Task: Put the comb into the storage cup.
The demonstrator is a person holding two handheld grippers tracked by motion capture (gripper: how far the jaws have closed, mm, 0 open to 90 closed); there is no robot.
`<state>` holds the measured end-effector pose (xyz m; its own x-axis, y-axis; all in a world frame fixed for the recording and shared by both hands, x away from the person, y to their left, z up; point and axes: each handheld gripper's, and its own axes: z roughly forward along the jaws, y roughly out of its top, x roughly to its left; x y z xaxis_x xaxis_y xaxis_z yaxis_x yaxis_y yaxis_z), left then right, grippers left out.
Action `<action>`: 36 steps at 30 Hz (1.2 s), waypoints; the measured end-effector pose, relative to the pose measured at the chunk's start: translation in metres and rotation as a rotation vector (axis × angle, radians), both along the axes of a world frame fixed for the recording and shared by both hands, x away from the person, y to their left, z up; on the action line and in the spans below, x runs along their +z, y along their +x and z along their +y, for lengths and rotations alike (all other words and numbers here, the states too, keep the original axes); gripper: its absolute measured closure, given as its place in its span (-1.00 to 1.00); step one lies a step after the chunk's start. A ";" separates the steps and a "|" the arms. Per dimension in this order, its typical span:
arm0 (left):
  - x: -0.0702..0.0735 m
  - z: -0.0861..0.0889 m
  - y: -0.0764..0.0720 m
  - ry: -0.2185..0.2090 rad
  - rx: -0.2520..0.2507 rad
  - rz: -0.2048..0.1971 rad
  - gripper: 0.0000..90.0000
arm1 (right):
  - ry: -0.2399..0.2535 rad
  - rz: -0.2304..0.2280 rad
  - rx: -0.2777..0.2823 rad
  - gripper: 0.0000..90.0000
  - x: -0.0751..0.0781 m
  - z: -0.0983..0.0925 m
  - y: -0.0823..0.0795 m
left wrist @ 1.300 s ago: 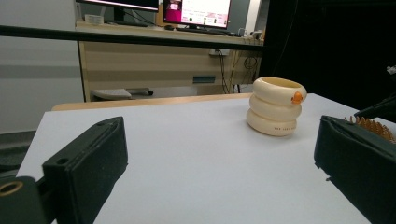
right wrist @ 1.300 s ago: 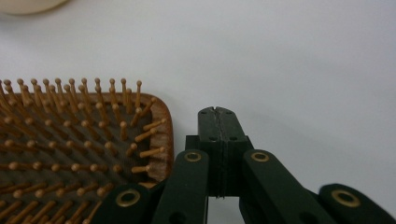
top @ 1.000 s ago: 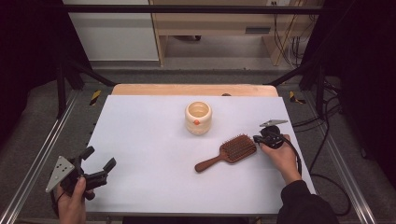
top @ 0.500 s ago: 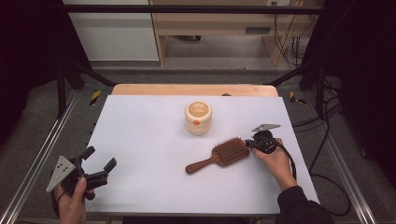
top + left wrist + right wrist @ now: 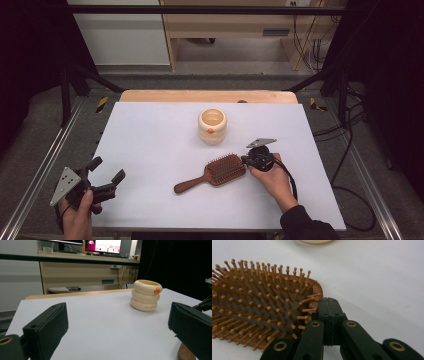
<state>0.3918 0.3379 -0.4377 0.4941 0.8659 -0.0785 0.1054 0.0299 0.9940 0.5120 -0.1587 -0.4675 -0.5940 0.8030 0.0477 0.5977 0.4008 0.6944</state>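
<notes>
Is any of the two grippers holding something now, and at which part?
Neither holds anything. The right gripper is shut, its tip against the rim of the hairbrush head, pinching nothing. The left gripper is open.

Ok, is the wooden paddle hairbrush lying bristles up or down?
Bristles up: the wooden paddle hairbrush lies flat on the white table, pins pointing upward.

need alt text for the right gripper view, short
Close-up of the right gripper, its two black jaws pressed shut against the rounded end of a wooden paddle hairbrush, whose bristles point up. The brush lies on a white table; the base of a cream container peeks in at the top edge.
</notes>
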 end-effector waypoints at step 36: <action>0.001 0.002 0.002 -0.010 0.000 0.005 -0.94 | 0.056 -0.002 0.196 1.00 0.002 0.108 -0.029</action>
<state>0.3935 0.3397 -0.4368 0.4935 0.8652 -0.0893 0.1103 0.0396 0.9931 0.4834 -0.0504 -0.4652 -0.7389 0.6681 0.0874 0.5104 0.4703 0.7199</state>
